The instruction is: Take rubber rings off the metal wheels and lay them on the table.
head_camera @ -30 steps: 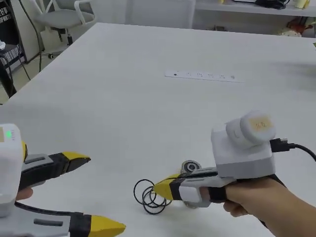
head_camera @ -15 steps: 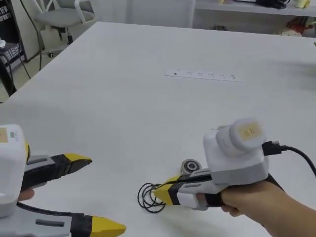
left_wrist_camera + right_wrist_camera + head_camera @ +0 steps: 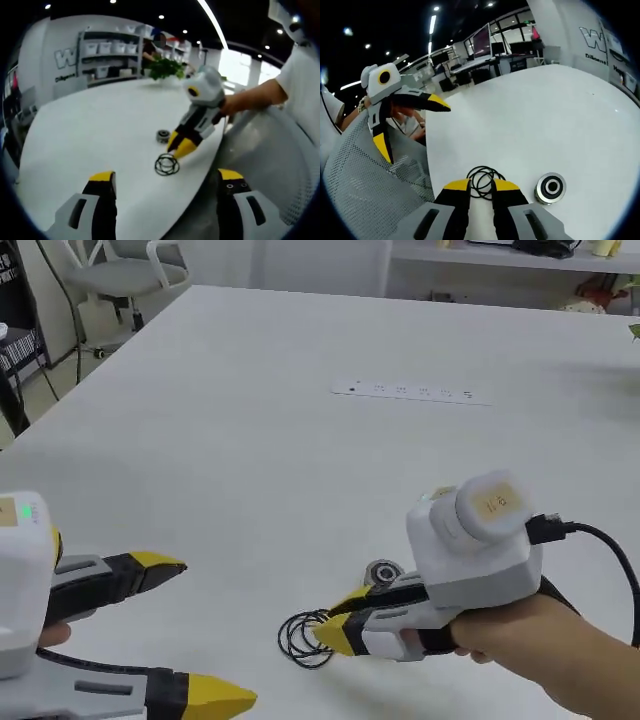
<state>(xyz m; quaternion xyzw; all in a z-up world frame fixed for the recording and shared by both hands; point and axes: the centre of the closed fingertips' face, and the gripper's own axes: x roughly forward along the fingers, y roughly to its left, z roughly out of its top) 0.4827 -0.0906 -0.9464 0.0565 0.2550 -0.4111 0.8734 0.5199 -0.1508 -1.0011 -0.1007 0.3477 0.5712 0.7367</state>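
Fingers point(image 3: 150, 561) of our left gripper point(image 3: 215, 632) gape wide and empty, near left. On our right gripper point(image 3: 322, 632) they stand almost together at the rubber rings point(image 3: 166, 164) on the white table point(image 3: 300, 440), just left of the metal wheel point(image 3: 383, 571); we cannot tell if they pinch one. Wall lettering point(image 3: 64, 58) starts "W"; the left gripper view adds shelves point(image 3: 107, 55) and a plant point(image 3: 165, 69).

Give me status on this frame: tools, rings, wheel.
Left tool open, hovering clear. Right tool jaws nearly closed, tips at rubber rings piled on table. Metal wheel beside them. Nothing in the way.
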